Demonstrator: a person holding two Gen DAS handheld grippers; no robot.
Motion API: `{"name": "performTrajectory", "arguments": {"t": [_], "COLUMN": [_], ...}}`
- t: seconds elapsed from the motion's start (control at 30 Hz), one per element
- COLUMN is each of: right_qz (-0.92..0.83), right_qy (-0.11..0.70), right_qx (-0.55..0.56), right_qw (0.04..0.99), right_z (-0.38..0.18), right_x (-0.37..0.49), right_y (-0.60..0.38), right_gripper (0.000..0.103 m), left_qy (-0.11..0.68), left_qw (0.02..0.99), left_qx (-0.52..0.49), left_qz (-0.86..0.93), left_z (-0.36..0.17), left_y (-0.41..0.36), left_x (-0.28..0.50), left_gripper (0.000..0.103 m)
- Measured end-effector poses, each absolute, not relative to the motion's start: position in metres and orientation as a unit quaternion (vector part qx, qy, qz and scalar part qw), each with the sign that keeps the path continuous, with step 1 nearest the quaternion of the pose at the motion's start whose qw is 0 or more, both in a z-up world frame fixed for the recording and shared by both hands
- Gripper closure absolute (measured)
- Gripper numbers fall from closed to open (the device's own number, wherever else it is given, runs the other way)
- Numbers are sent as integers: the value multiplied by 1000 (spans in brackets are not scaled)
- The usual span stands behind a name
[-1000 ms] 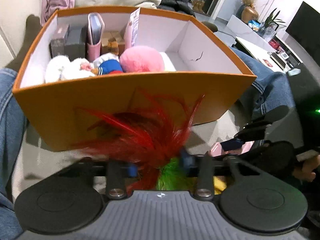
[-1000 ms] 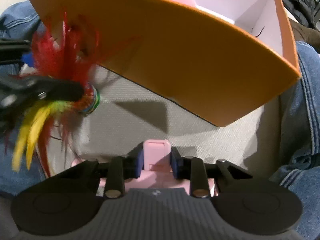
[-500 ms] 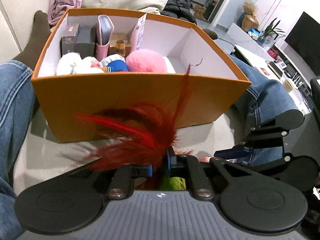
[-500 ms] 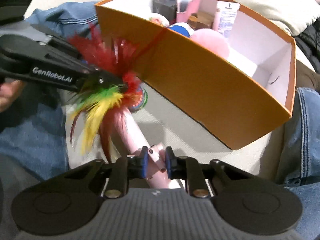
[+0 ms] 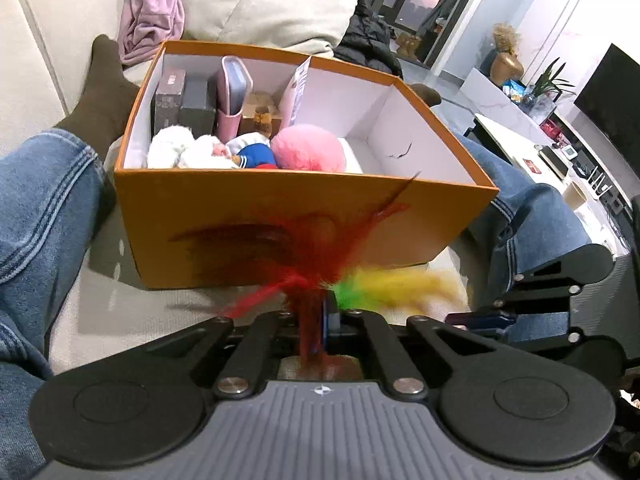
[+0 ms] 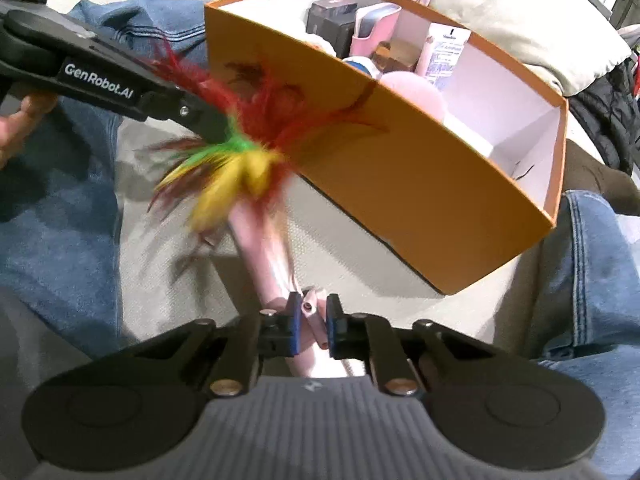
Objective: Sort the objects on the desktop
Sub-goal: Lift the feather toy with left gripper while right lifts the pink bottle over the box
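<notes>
Your left tool (image 5: 319, 322) is clamped on the feathers (image 6: 240, 148), your right tool (image 6: 311, 322) pinching the pink handle (image 6: 264, 248) beside the orange box (image 5: 280, 216).

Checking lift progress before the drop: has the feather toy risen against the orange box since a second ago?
Yes. In the right wrist view the feather toy now sits higher against the orange box, its feathers nearer the rim.

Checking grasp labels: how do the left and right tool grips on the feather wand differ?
Left tool is shut on the feathers at the tip; right tool is shut on the pink handle at the other end. Left pads meet on soft plumes; right pads pinch a rigid stick. Both hold the one feather wand in front of the orange box.
</notes>
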State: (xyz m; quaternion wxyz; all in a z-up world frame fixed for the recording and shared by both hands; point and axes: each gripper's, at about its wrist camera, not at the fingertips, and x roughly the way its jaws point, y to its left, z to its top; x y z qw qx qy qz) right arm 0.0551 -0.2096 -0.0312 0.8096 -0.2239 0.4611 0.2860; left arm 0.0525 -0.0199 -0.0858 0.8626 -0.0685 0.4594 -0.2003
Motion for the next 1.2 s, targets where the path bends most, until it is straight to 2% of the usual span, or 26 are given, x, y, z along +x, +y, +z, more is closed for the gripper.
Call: {"name": "performTrajectory", "arguments": {"t": [0.07, 0.13, 0.2, 0.27, 0.33, 0.4, 0.53, 0.57, 0.63, 0.7, 0.77, 0.8, 1.0, 1.2], "right_qz": [282, 279, 280, 280, 276, 276, 281, 281, 280, 278, 275, 273, 277, 262], "right_qy": [459, 453, 438, 424, 411, 397, 386, 385, 385, 390, 394, 398, 413, 386], "right_qx": [-228, -229, -244, -275, -310, -347, -382, -385, -383, -369, -348, -331, -224, -132], "right_qw": [811, 815, 819, 817, 812, 804, 791, 790, 792, 797, 805, 811, 838, 875], "right_z": [-29, -25, -20, -18, -19, -20, -16, -14, -8, 1, 9, 15, 60, 115], "right_x": [55, 55, 52, 50, 49, 47, 45, 45, 43, 43, 44, 47, 55, 78], "right_y": [-212, -214, -215, -212, -208, -204, -203, -204, -207, -212, -217, -220, -242, -255], "right_gripper": [97, 97, 97, 97, 97, 97, 97, 97, 97, 97, 97, 97, 97, 97], "left_qy": [465, 472, 476, 477, 481, 484, 489, 488, 483, 481, 476, 474, 446, 396], "left_qw": [860, 854, 851, 853, 851, 847, 843, 844, 845, 843, 843, 843, 852, 872], "left_qx": [-81, -104, -117, -115, -117, -121, -132, -134, -140, -145, -150, -151, -163, -169], "left_qz": [-195, -193, -188, -181, -179, -181, -178, -177, -181, -192, -202, -204, -219, -233], "left_z": [-89, -92, -93, -93, -94, -96, -104, -106, -109, -111, -111, -110, -86, -37], "left_y": [-18, -15, -12, -11, -11, -13, -18, -19, -21, -21, -21, -20, -14, -7], "left_x": [56, 60, 62, 63, 64, 66, 76, 79, 82, 84, 83, 82, 67, 55], "left_gripper": [100, 94, 84, 80, 71, 48, 47, 47, 64, 86, 98, 100, 102, 102]}}
